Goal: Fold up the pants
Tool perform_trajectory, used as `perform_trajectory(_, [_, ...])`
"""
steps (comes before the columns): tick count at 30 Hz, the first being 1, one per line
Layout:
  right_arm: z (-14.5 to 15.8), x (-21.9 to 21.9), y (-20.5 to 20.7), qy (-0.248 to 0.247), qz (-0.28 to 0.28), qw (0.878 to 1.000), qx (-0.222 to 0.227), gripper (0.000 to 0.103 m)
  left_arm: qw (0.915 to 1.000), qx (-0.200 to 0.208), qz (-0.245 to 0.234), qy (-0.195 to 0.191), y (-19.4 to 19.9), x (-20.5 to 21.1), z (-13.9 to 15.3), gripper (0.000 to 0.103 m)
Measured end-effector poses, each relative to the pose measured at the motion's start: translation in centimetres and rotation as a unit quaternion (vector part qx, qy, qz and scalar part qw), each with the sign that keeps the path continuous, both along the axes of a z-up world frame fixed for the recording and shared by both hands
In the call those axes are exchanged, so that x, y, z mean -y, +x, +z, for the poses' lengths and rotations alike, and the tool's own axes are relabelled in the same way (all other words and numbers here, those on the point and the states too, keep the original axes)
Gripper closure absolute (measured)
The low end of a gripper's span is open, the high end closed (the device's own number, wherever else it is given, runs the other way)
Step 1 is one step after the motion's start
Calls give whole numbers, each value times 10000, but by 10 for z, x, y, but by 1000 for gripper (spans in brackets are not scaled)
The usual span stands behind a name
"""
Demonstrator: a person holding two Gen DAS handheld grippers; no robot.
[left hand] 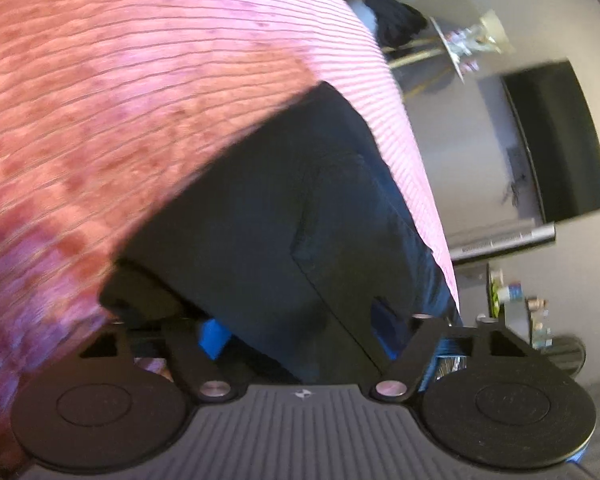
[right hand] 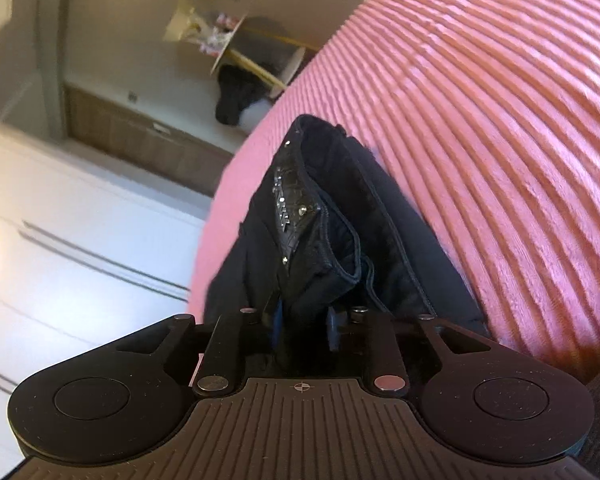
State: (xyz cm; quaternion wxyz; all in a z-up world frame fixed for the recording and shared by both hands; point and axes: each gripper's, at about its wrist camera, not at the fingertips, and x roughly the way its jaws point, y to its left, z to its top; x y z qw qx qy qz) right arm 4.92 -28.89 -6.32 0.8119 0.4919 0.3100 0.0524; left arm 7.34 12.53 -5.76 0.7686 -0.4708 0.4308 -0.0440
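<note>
Black pants (left hand: pixel 300 208) lie on a pink ribbed bedspread (left hand: pixel 140 80). In the left wrist view the cloth runs down between the blue-padded fingers of my left gripper (left hand: pixel 300 340), which stand wide apart with the fabric draped over and between them. In the right wrist view the pants (right hand: pixel 320 232) show their waistband with a studded black patch (right hand: pixel 292 204). My right gripper (right hand: pixel 304 320) is shut on the pants' waist end, cloth bunched between its blue pads.
The pink bedspread (right hand: pixel 500 120) fills much of both views. Beyond the bed edge: a wall TV (left hand: pixel 560 140), a soundbar (left hand: pixel 504 244), a small round table with clutter (left hand: pixel 460 44), dark clothing (right hand: pixel 236 96), white drawers (right hand: pixel 80 240).
</note>
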Motion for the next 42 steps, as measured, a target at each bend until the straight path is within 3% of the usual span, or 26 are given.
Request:
perform_trajectory(2, [-1,-4,3,-277,69,9995,-152,76,9999,-77,85,32,-5,-5,-2,57])
perform_trajectory(4, [4,-11,7,-647,198,9975,-209,75,9998,-135,100,83,-7,-6,-3,61])
perform_trajectory(7, [6,-15,10,-751,193,9967,-232,74,9997,-197,96,141,-3,-3,-4,60])
perform_trajectory(9, [7,-15,10,-759,156,9967,-259,78,9997,-243,55,45,4,-1,-8,52])
perform_trajectory(11, [11,-19,8,-862,153,9960,-188,79,9997,-228,64,-4,4,-2,-7,54])
perform_trajectory(12, [14,-21,7,-968,152,9951,-115,80,9997,-221,71,53,2,-2,-6,58])
perform_trajectory(14, [23,-26,0,-1188,193,9927,71,81,9995,-220,93,216,-2,-3,-2,79])
perform_trajectory(16, [32,-27,-6,-1194,222,9924,220,81,9998,-52,166,115,-8,-8,2,88])
perform_trajectory(21, [43,-23,-19,-1262,339,9912,213,81,9984,511,91,220,-23,-8,24,91])
perform_trajectory(24, [39,-24,-20,-1413,427,9890,-26,81,9978,449,-55,494,-24,-3,26,91])
perform_trajectory(27, [30,-33,-9,-1841,568,9802,-452,81,9942,212,-204,1031,-18,8,23,91])
perform_trajectory(30, [24,-41,1,-2181,699,9713,-635,81,9892,-57,-322,1428,-11,17,16,88])
perform_trajectory(33, [27,-28,-3,-1742,702,9801,-637,76,9915,-87,-306,1264,-16,11,17,79])
perform_trajectory(37, [40,-7,-19,-1561,554,9839,-668,68,9935,236,-410,1031,-38,2,38,34])
perform_trajectory(39, [47,-4,-25,-1829,400,9800,-668,65,9903,476,-417,1236,-48,0,55,31])
perform_trajectory(40, [51,-3,-27,-2032,303,9762,-702,59,9878,578,-434,1381,-49,0,63,28])
perform_trajectory(42, [55,-1,-27,-2109,254,9755,-575,61,9797,754,-542,1777,-45,4,76,21])
